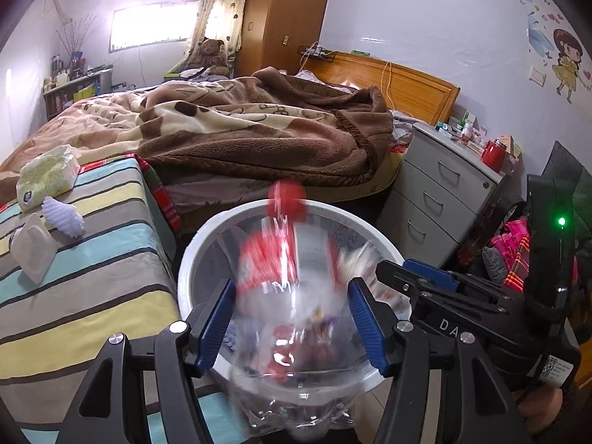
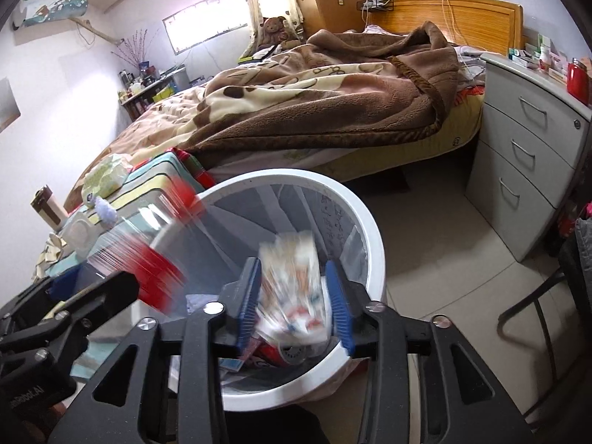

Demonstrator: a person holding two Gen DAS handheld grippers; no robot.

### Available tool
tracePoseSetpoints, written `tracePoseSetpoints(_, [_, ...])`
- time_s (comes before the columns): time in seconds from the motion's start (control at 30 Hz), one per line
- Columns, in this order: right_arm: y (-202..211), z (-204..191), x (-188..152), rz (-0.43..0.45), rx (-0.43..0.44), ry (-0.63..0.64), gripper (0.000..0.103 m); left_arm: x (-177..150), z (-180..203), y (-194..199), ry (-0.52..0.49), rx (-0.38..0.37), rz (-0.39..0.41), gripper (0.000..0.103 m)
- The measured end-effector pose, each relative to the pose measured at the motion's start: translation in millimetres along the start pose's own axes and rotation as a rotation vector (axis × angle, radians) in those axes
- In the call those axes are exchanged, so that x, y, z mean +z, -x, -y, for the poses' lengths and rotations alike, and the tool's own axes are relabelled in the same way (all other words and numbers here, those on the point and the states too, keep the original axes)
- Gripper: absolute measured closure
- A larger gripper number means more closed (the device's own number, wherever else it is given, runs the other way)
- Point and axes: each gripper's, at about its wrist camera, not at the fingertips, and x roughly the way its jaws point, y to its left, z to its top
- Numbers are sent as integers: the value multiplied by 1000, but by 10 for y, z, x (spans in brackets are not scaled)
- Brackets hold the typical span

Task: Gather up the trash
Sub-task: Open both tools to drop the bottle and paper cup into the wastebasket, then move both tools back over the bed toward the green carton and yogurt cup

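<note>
Striped cover (image 1: 92, 259) at far L of L-wrist view, w/ tissue pack (image 1: 48, 175) lying on it near the back edge. Blanket (image 1: 259, 129) heaped on the bed behind. Centre: white bin (image 1: 192, 255) on the floor, just beside the cover, w/ mixed litter already inside. L gripper (image 1: 290, 285) sits over the bin, jaws about mid-width, blue pads either side of a clear bottle (image 1: 273, 259) w/ red label and red cap. Cap end points away from the cam and reaches the far rim; base is near the cam. Bottle is smeared while the pads are sharp, so can't tell if the pads actually press on it. R of that, R gripper (image 2: 293, 264) also over the bin, jaws parted to a moderate gap. Crumpled wrapper (image 2: 288, 296) is between the pads above the bin mouth, blurred; a thin gap shows at the R pad, so not clamped. Far R: grey drawers (image 1: 436, 199) by the bed, red jar (image 1: 494, 155) on top among small boxes.
</note>
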Motion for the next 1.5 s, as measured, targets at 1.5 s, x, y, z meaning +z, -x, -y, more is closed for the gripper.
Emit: tracePoseSetpoints(1.5, [259, -707, -81, 112, 137, 28, 43, -250, -765, 929, 83, 146, 102, 34])
